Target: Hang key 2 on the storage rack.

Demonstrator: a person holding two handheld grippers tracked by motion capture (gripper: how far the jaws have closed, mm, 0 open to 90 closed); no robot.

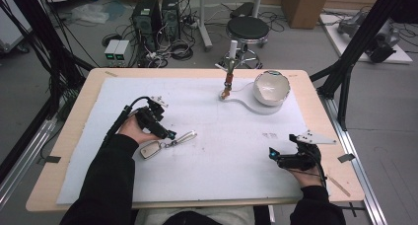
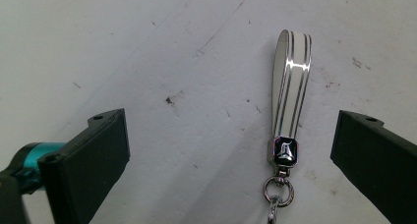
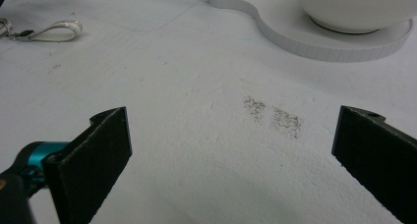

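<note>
Both pairs of jaws stand spread wide with nothing pinched. Between the flat black pads of our left gripper (image 2: 231, 150) lies the key fob strap (image 2: 290, 86), a glossy white loop with thin dark lines along it, closer to the right pad but touching neither. At its near end sits a small black emblem plate (image 2: 286, 150) in a chrome frame; its mark is too small for us to read. Below it hangs a metal ring (image 2: 276, 188). From above, the left gripper (image 1: 167, 132) hovers at the left of the table, and a car key (image 1: 150, 149) lies at the strap's other end, on the white foam mat (image 1: 212, 151).

Our right gripper (image 3: 231, 150) faces bare, slightly gritty mat with a dark smudge (image 3: 273, 116). Farther off stands a white bowl (image 1: 270, 87) on a curved white base (image 3: 314, 42).
</note>
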